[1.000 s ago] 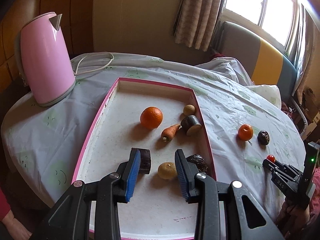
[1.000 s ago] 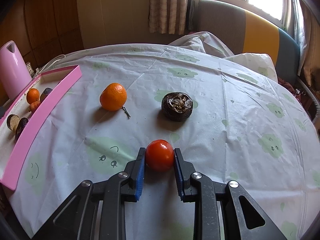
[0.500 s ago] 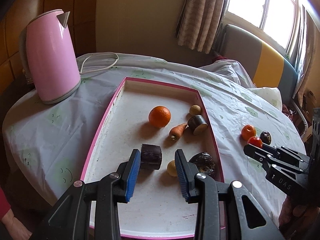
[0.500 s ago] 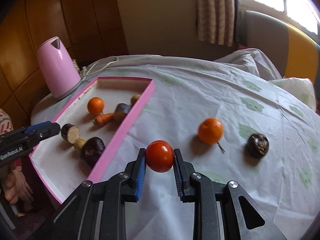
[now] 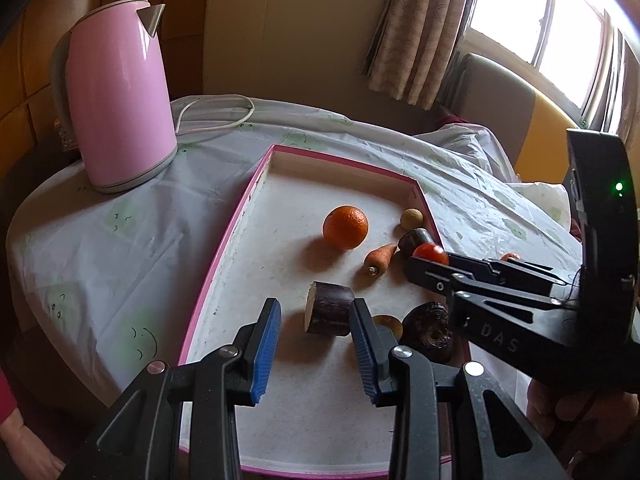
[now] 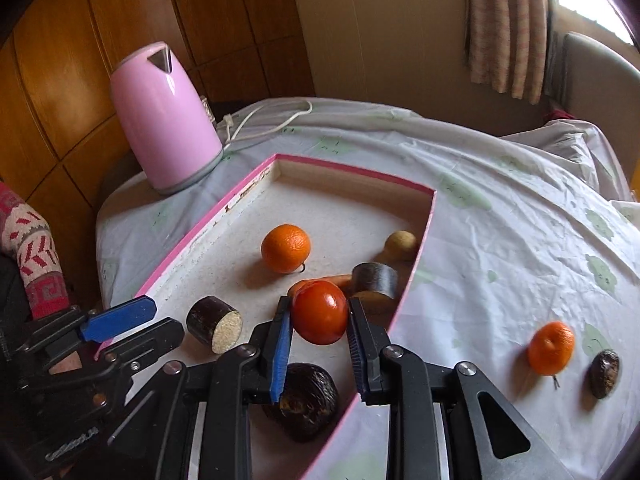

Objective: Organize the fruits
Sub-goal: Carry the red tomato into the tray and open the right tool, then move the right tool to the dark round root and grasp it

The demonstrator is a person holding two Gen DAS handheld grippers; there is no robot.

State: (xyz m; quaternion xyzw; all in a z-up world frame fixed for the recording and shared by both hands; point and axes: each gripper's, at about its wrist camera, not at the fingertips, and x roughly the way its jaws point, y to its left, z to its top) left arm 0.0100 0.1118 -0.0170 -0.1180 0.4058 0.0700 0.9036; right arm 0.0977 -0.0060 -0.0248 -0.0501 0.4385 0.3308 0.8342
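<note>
The right tongs point(image 6: 318, 330) are clenched on a red tomato point(image 6: 320, 312), held low in the centre of the right wrist view above the pink-rimmed tray point(image 6: 420, 248) on the bench point(image 6: 520, 240). The left tongs point(image 5: 314, 344) stand released, nothing pressed between the blue pads, over the tray's near half just in front of a dark cut cylinder point(image 5: 329, 314). In the tray lie an orange point(image 5: 345, 227), a carrot point(image 5: 380, 260) and other pieces. At lower right, outside the tray, sit a second orange point(image 6: 551, 347) and a dark round fruit point(image 6: 605, 374). A pink kettle point(image 6: 164, 120) stands at upper left.
</note>
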